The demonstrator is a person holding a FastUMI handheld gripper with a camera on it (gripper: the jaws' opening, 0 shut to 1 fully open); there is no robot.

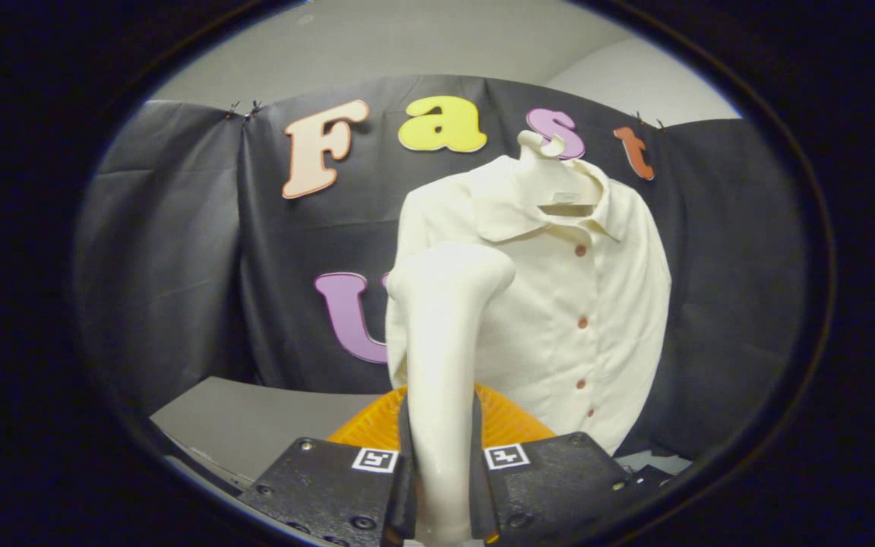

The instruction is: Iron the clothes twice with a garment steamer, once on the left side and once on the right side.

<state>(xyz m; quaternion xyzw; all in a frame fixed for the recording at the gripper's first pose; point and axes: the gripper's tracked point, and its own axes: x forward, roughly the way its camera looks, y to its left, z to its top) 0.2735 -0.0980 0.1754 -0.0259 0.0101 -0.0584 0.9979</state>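
A cream garment steamer (441, 357) stands upright between my gripper's (441, 471) two black fingers (331, 482), and both press on its handle. Its head points right, toward the shirt. The cream button-up shirt (567, 304) hangs on a white hanger (544, 144) against the booth's black wall, just beyond the steamer. The steamer's head sits in front of the shirt's left side, level with the chest; whether it touches the cloth I cannot tell. Part of the shirt's left sleeve is hidden behind the steamer.
An orange ribbed object (377, 425) sits low behind the fingers. A grey table surface (255, 425) lies to the left below the wall cloth.
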